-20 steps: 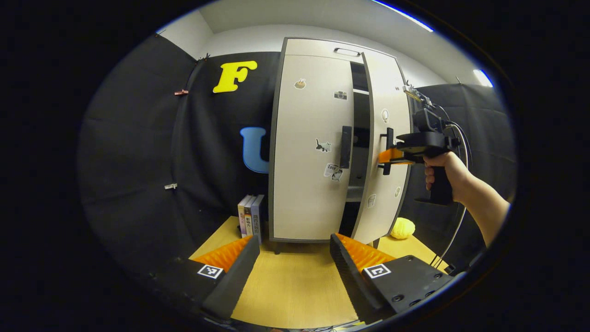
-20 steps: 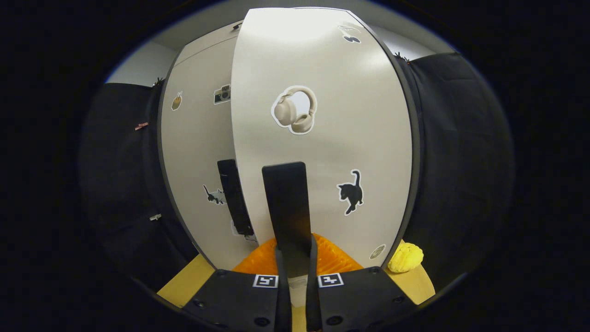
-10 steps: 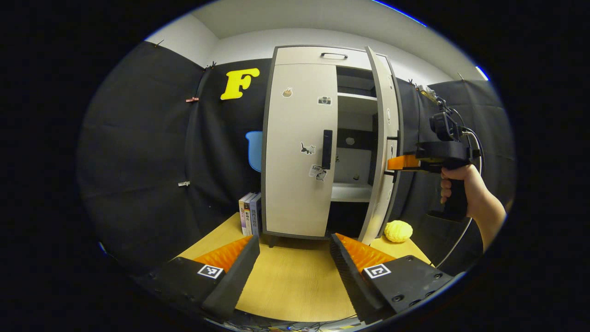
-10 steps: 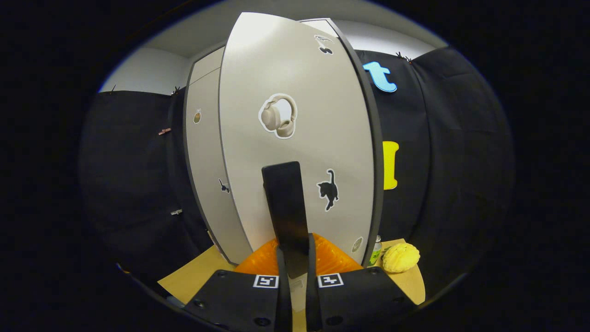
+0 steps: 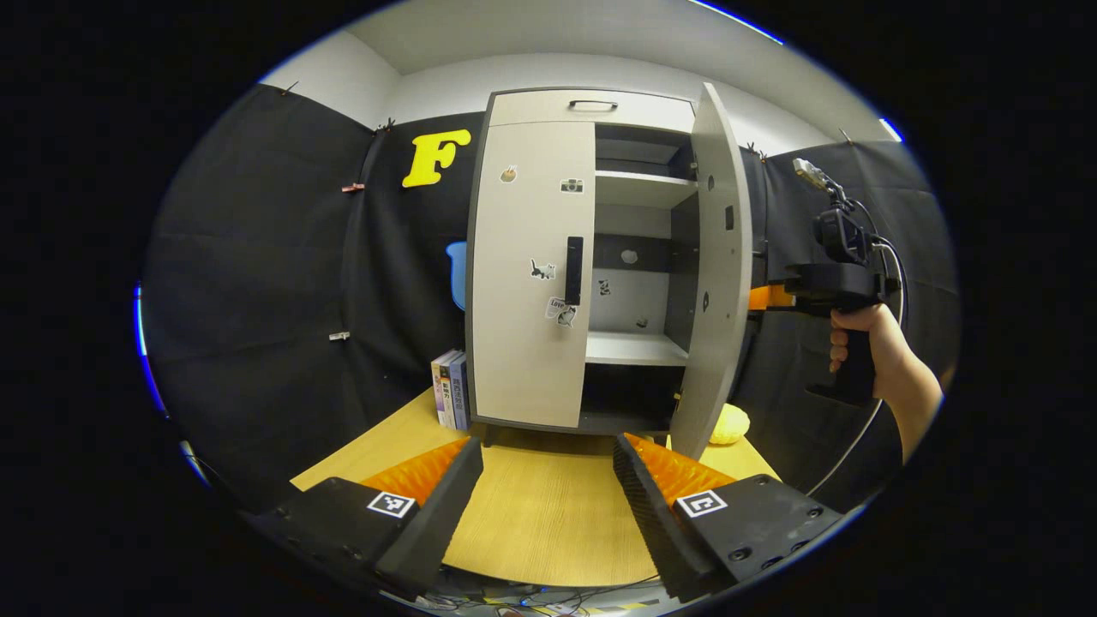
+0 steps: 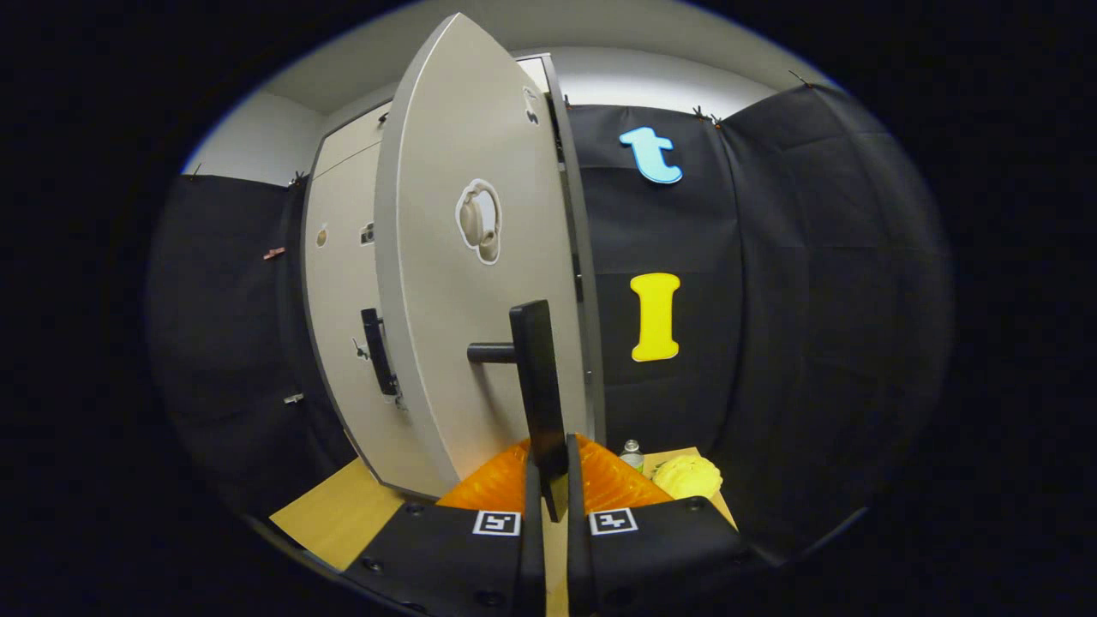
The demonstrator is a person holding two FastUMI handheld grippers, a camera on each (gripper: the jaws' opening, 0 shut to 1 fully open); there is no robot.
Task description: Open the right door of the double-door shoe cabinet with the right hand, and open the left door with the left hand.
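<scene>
My right gripper (image 6: 548, 480) has its jaws clamped on the right door's handle (image 6: 538, 386), that door (image 5: 718, 257) swung wide at one o'clock in the left gripper view, while my left gripper (image 5: 548, 488) holds nothing, jaws spread, over the counter (image 5: 540, 523), the left door (image 5: 531, 274) closed at twelve.

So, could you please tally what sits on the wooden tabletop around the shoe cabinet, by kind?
Books: 3, upright beside the cabinet's closed left door
Yellow round object: 1, past the open right door
Small bottle: 1, next to the yellow object
Total: 5
</scene>
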